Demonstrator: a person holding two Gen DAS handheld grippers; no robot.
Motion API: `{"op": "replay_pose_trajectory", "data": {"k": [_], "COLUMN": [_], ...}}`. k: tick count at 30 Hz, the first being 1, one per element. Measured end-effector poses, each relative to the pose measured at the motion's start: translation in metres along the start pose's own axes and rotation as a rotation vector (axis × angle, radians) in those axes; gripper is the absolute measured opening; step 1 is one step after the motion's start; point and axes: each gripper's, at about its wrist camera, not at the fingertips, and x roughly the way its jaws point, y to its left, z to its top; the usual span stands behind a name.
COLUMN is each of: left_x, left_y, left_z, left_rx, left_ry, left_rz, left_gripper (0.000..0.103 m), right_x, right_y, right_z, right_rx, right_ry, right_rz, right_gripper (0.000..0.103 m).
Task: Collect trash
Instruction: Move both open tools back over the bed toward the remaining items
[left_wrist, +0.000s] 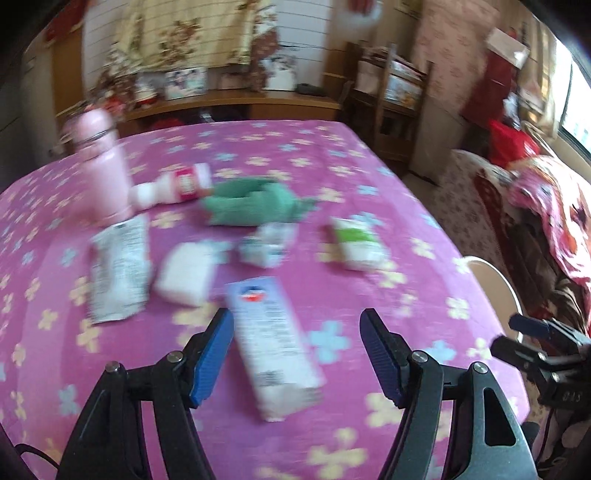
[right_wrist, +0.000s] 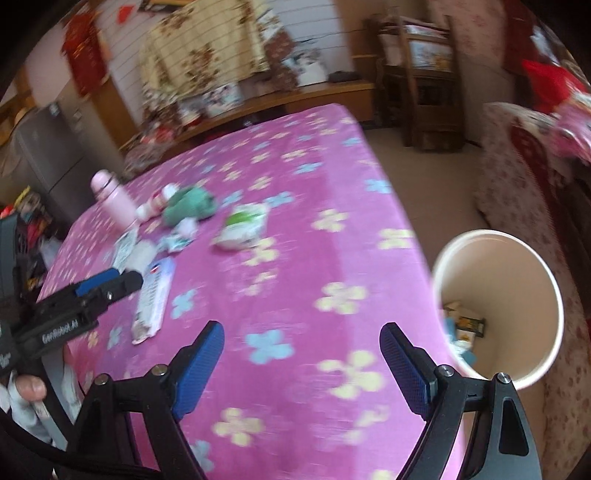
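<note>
Left wrist view shows the left gripper (left_wrist: 297, 350) with its blue pads spread wide and holding nothing; between and just ahead of them lies a long white carton (left_wrist: 273, 347) flat on the pink flowered cloth (left_wrist: 369, 166); farther on sit a printed wrapper (left_wrist: 118, 269), a white packet (left_wrist: 184, 273), a crumpled scrap (left_wrist: 267, 243), a green-and-white pouch (left_wrist: 356, 243), a green cloth (left_wrist: 255, 201), a small bottle lying on its side (left_wrist: 173, 188) and an upright pink flask (left_wrist: 101, 166); all are blurred. Right wrist view shows the right gripper (right_wrist: 303, 365) likewise spread wide and empty above the cloth, near the table edge; beside that edge stands a white bin (right_wrist: 546, 291) with a few scraps at its bottom.
</note>
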Motion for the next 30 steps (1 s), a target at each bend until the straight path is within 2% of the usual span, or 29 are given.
{"op": "replay_pose_trajectory", "data": {"k": [6, 11, 19, 30], "left_x": [0.002, 0.007, 0.004, -0.003], "left_y": [0.084, 0.129, 0.149, 0.149], "left_z": [0.004, 0.004, 0.001, 0.001], "left_rx": [-0.130, -0.202, -0.216, -0.200], "left_ry": [0.018, 0.030, 0.021, 0.005], "left_rz": [0.093, 0.144, 0.170, 0.169], "left_gripper": [0.071, 0.071, 0.071, 0.071], "right_x": [0.027, 0.053, 0.071, 0.075], "right_y": [0.055, 0.094, 0.135, 0.147], "right_z": [0.001, 0.002, 0.004, 0.008], "right_rx": [-0.076, -0.110, -0.167, -0.176], "right_ry": [0.040, 0.075, 0.079, 0.067], "right_rz": [0.059, 0.087, 0.086, 0.060], "right_gripper": [0.089, 0.089, 0.089, 0.089]}}
